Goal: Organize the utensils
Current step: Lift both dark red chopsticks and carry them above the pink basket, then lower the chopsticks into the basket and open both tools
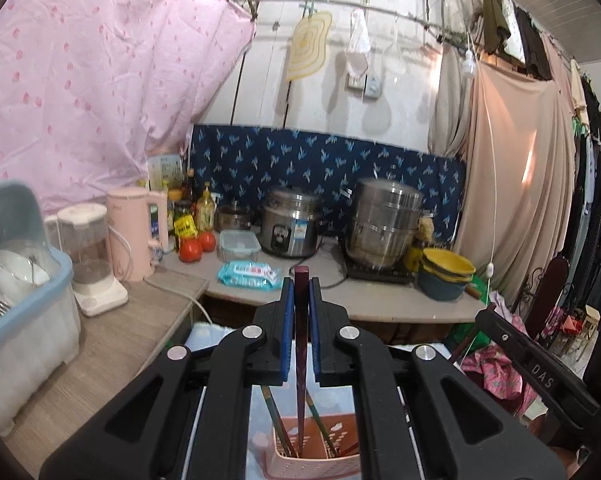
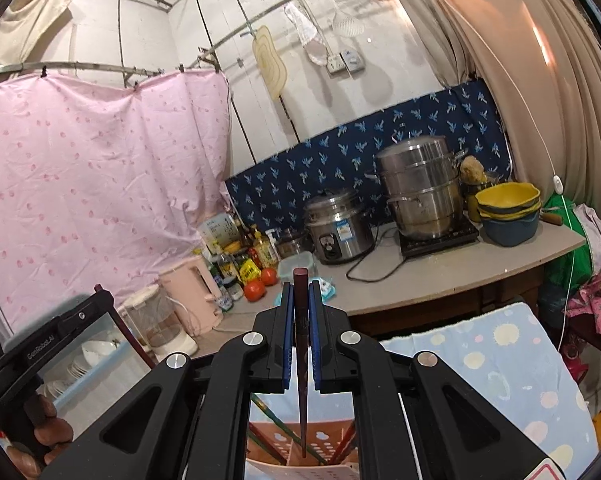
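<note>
My left gripper point(image 1: 301, 286) is shut on a dark red chopstick point(image 1: 301, 344) held upright, its tip down inside a pink slotted utensil basket point(image 1: 314, 462). Other chopsticks point(image 1: 278, 424) stand in that basket. My right gripper point(image 2: 300, 290) is shut on another dark red chopstick point(image 2: 301, 360), upright, its tip hanging just above the same pink basket point(image 2: 300, 446), which holds green and red chopsticks point(image 2: 266, 410). The left gripper body point(image 2: 56, 340) shows at the left of the right wrist view; the right gripper body point(image 1: 532, 364) shows at the right of the left wrist view.
The basket sits on a blue patterned cloth point(image 2: 512, 364). Behind is a counter point(image 1: 380, 300) with a rice cooker point(image 1: 292, 226), steel steamer pot point(image 1: 386, 226), stacked bowls point(image 1: 446, 276), tomatoes point(image 1: 190, 250), wipes point(image 1: 248, 276), pink kettle point(image 1: 136, 232), blender point(image 1: 88, 256). A blue dish rack point(image 1: 24, 280) stands left.
</note>
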Available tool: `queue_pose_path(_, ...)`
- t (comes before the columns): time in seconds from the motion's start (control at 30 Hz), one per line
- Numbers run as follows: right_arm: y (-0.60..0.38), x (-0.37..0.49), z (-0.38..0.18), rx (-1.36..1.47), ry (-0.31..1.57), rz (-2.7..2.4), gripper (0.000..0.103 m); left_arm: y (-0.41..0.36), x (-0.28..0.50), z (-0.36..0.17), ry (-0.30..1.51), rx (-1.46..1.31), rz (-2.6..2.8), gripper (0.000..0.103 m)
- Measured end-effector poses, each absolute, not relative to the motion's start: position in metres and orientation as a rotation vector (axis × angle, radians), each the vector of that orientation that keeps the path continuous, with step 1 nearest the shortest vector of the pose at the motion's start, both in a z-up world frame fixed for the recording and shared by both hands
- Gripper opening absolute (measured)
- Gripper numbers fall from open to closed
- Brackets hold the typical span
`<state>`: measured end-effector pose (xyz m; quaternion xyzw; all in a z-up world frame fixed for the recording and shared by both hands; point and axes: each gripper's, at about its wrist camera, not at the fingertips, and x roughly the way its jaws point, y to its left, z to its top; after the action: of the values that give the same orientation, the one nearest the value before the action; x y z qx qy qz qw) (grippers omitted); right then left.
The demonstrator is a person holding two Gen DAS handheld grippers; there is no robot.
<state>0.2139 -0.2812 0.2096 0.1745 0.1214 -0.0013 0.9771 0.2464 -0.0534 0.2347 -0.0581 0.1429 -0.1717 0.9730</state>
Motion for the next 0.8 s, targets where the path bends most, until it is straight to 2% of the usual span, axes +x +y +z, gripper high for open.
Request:
queue_pose_path(0.3,-0.273,0.226,0.168,0.33,0.344,-0.003,0.007,-0.059,0.256,0.196,0.367,-0.104,-0.341,0.007)
queue_pose_path(0.8,-0.271,0.228,0.141,0.307,0.409,-0.033,0.007,-0.058,0.258,0.168,0.437,-0.105,-0.332,0.007)
